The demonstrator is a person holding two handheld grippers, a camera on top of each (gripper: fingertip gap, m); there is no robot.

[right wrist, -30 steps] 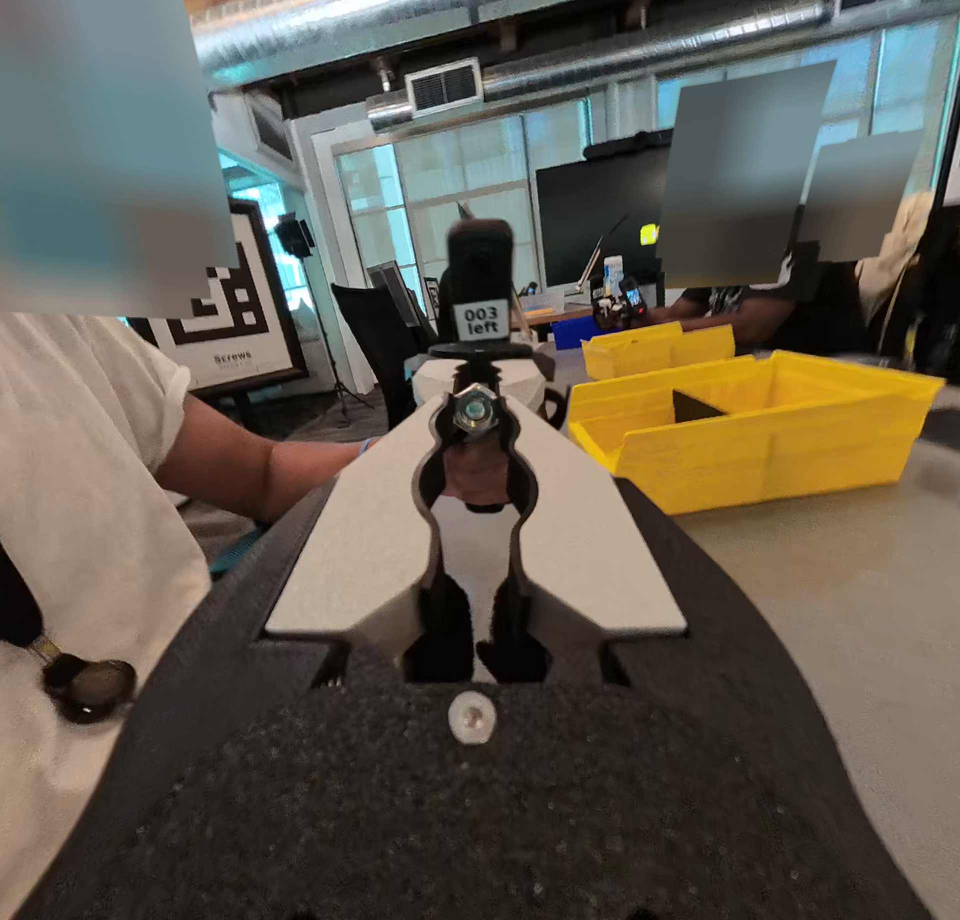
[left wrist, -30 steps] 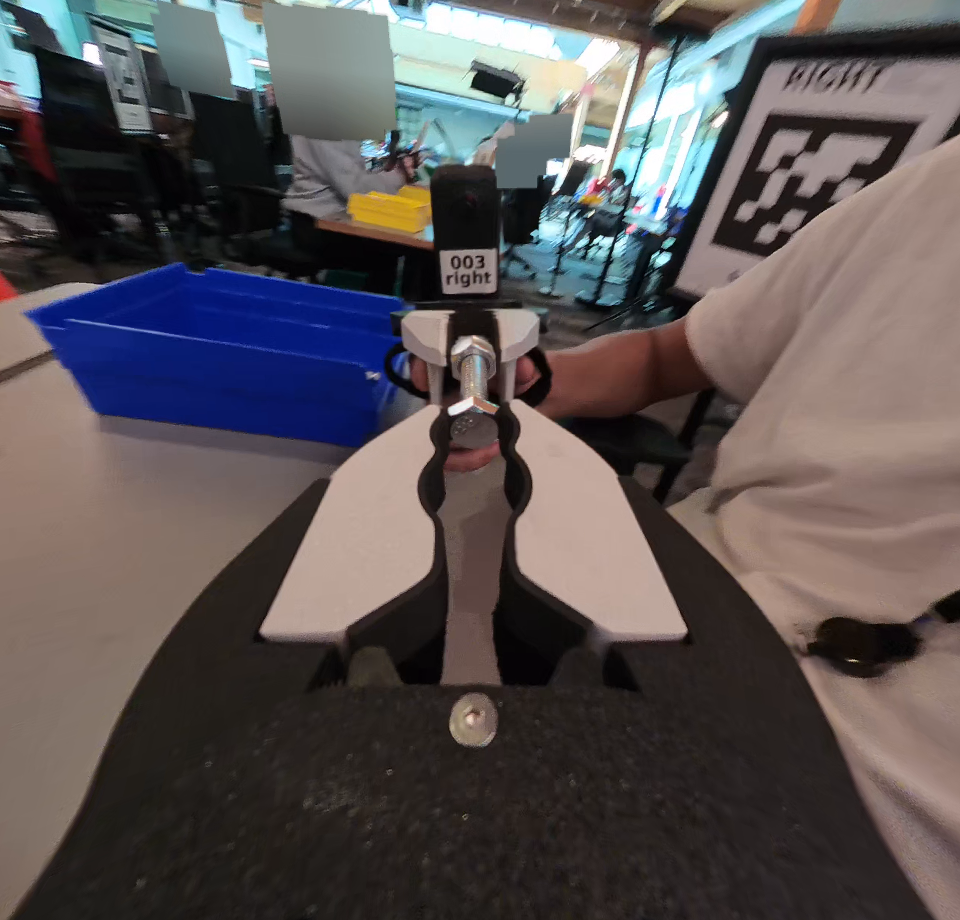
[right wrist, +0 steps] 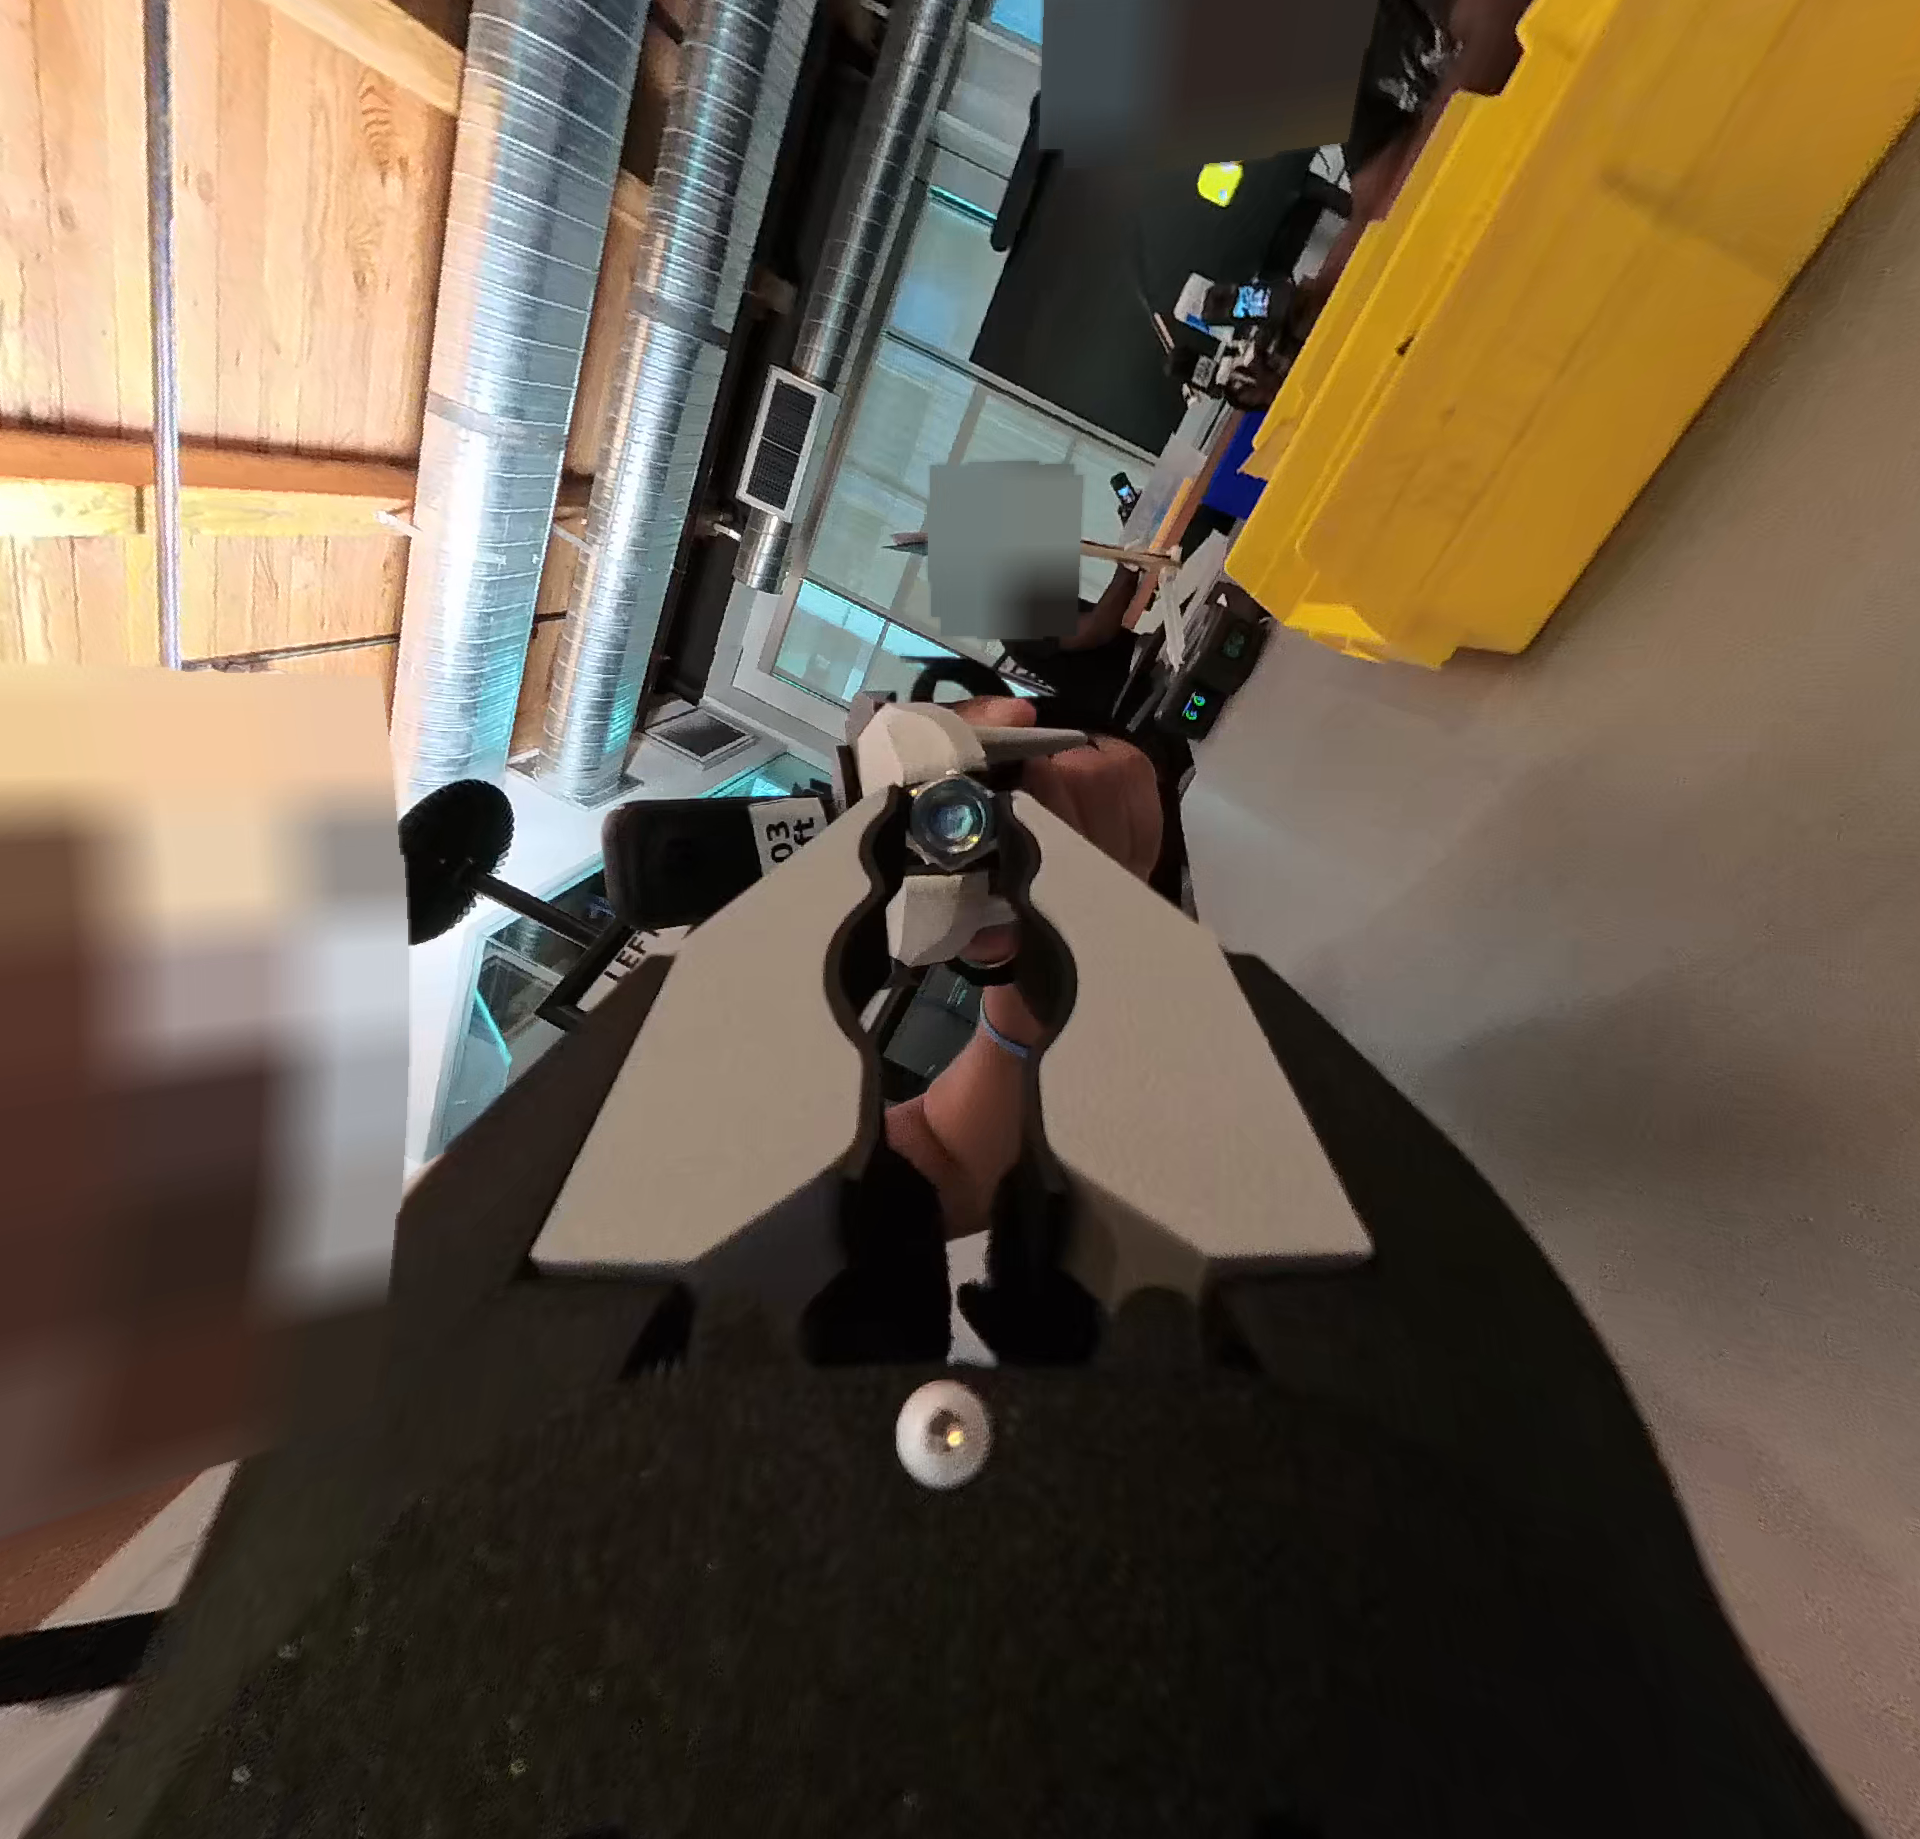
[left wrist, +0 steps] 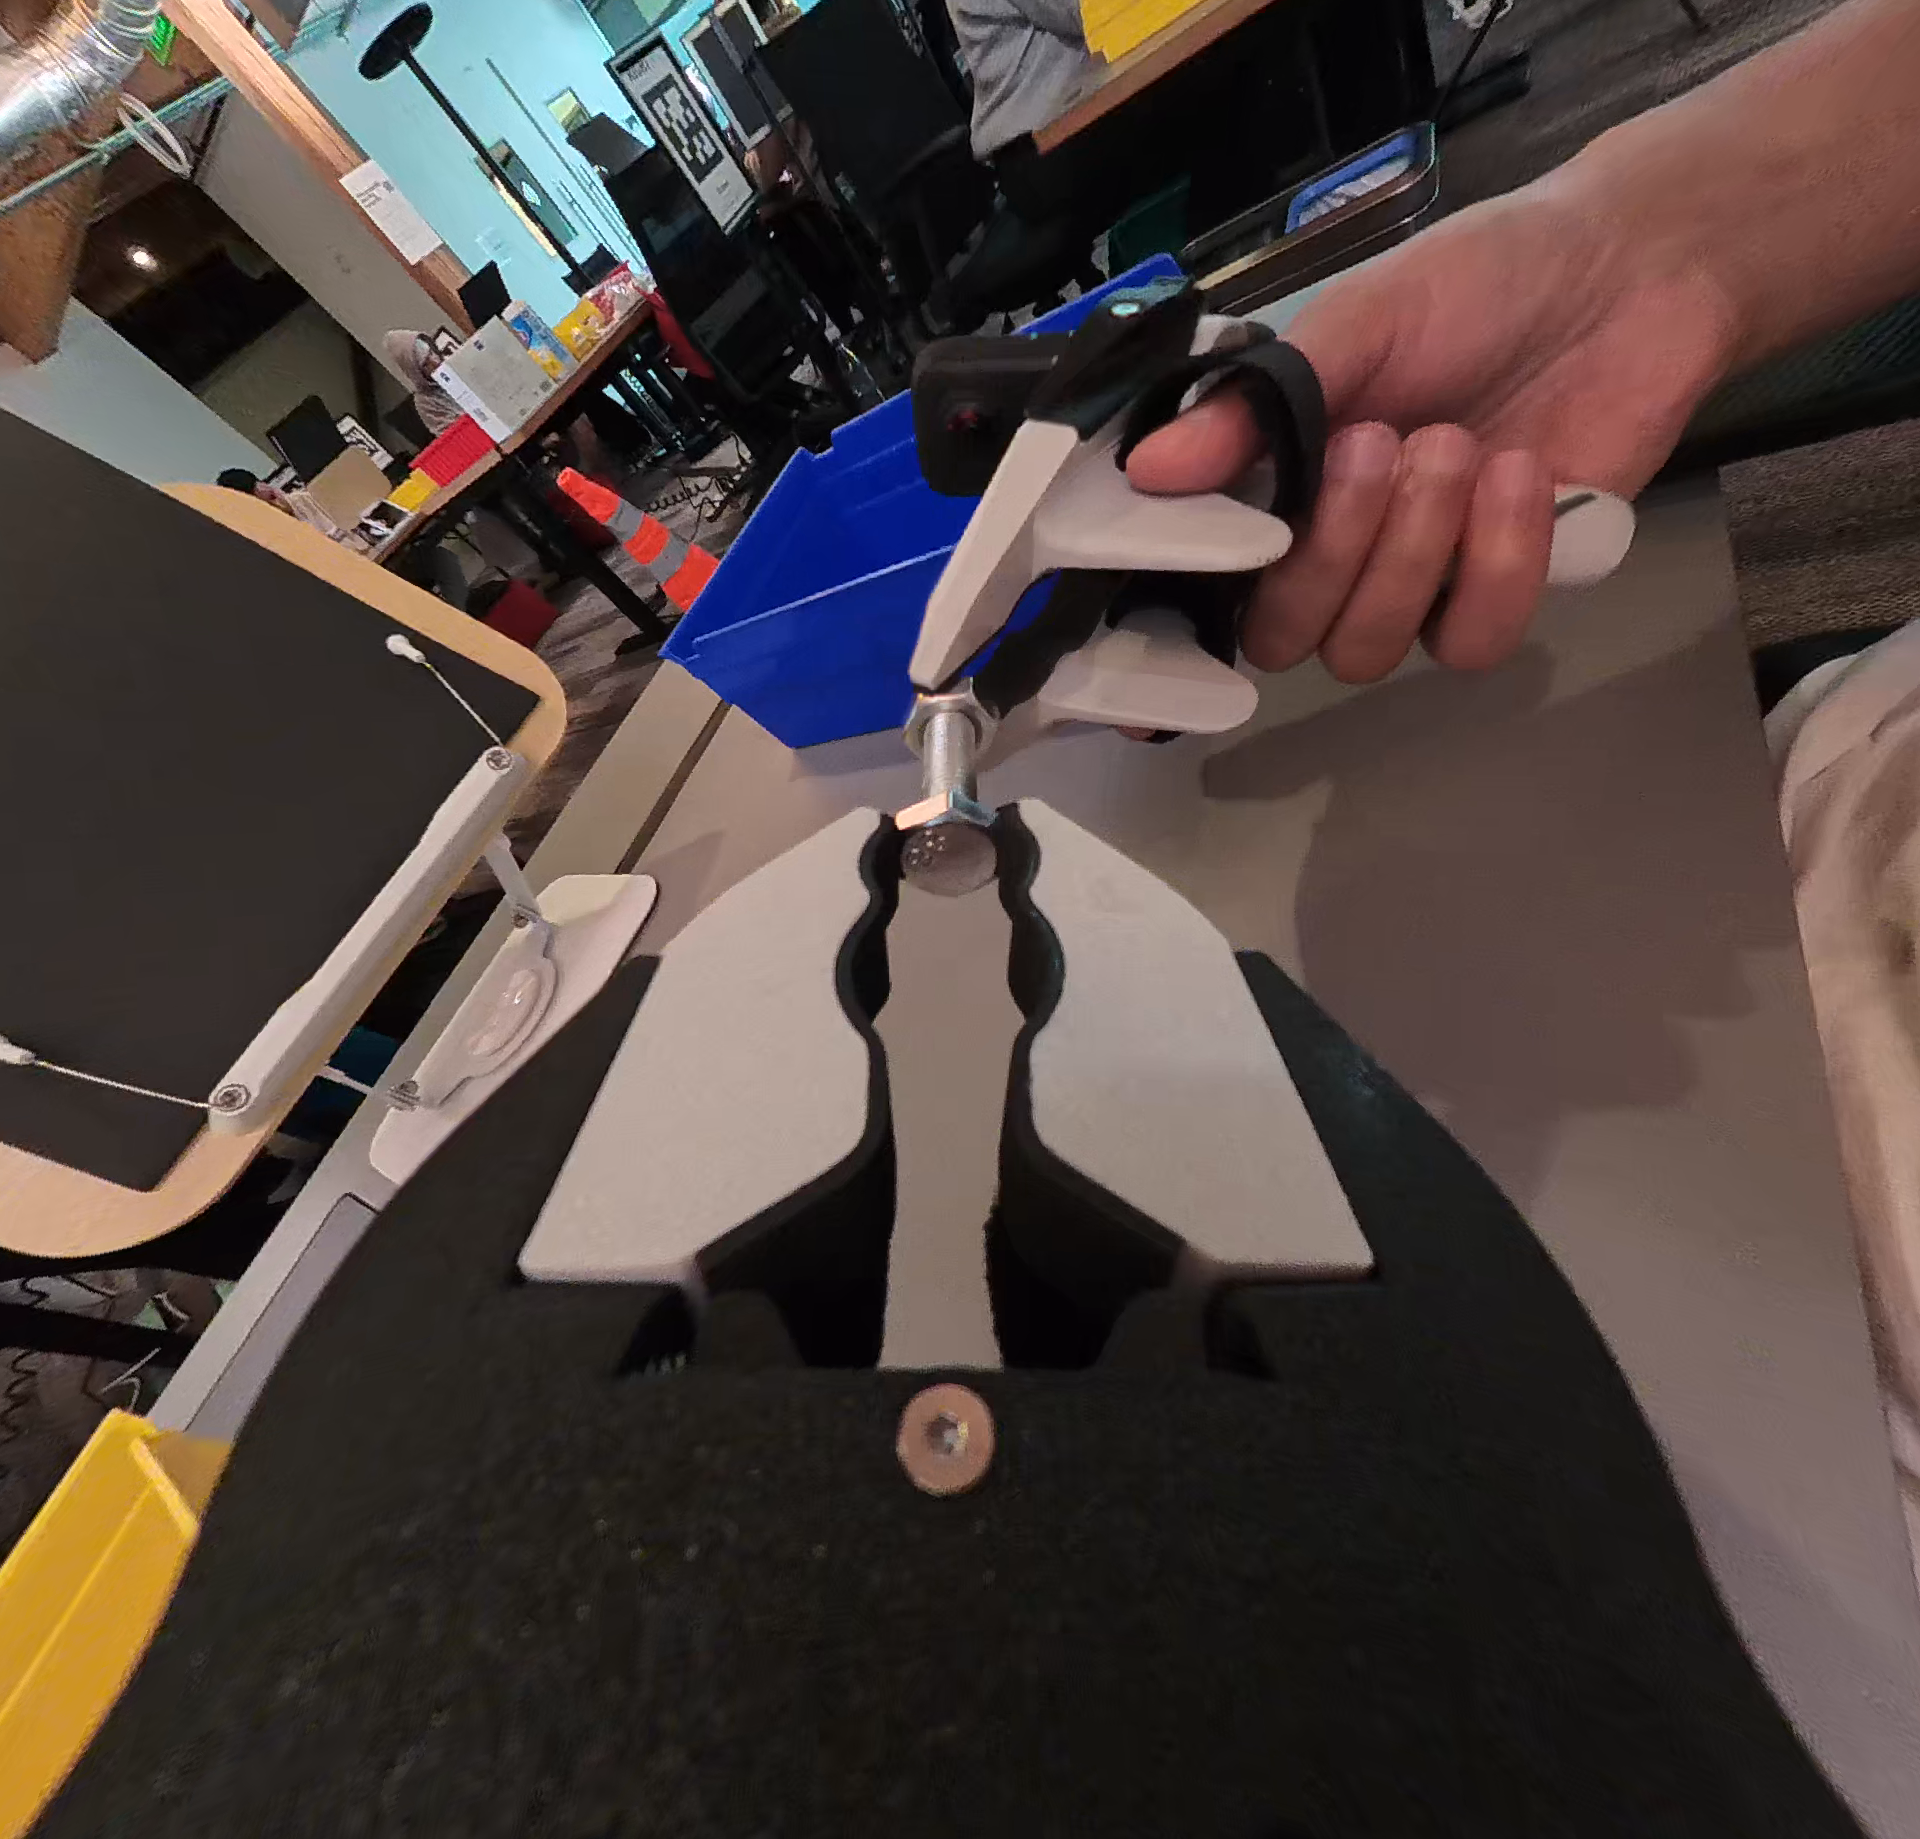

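My left gripper [left wrist: 945,849] is shut on the hexagonal head of a silver bolt [left wrist: 943,763] and holds it above the grey table [left wrist: 1507,958]. The bolt's threaded shaft points away from me. My right gripper [left wrist: 961,690] meets it from the far side, turned on its side, shut on a silver nut [left wrist: 948,711] that sits on the thread. In the right wrist view my right gripper [right wrist: 951,833] clamps the nut [right wrist: 951,835] end-on, with the bolt's tip in its middle. The left gripper's white fingers [right wrist: 914,750] show just behind it.
A blue bin [left wrist: 831,584] stands on the table behind the bolt. Yellow bins [right wrist: 1507,335] stand on the table's other side, and a yellow corner [left wrist: 73,1602] shows at bottom left. A black board in a wooden frame [left wrist: 208,750] stands off the table's left edge. People sit at tables farther off. Only a small space, under 4 cm, lies between the two pairs of fingers.
Both grippers have rolled while keeping their grips. The right gripper has turned about a quarter turn around the bolt's axis with the nut, and the left view has tilted and swung left.
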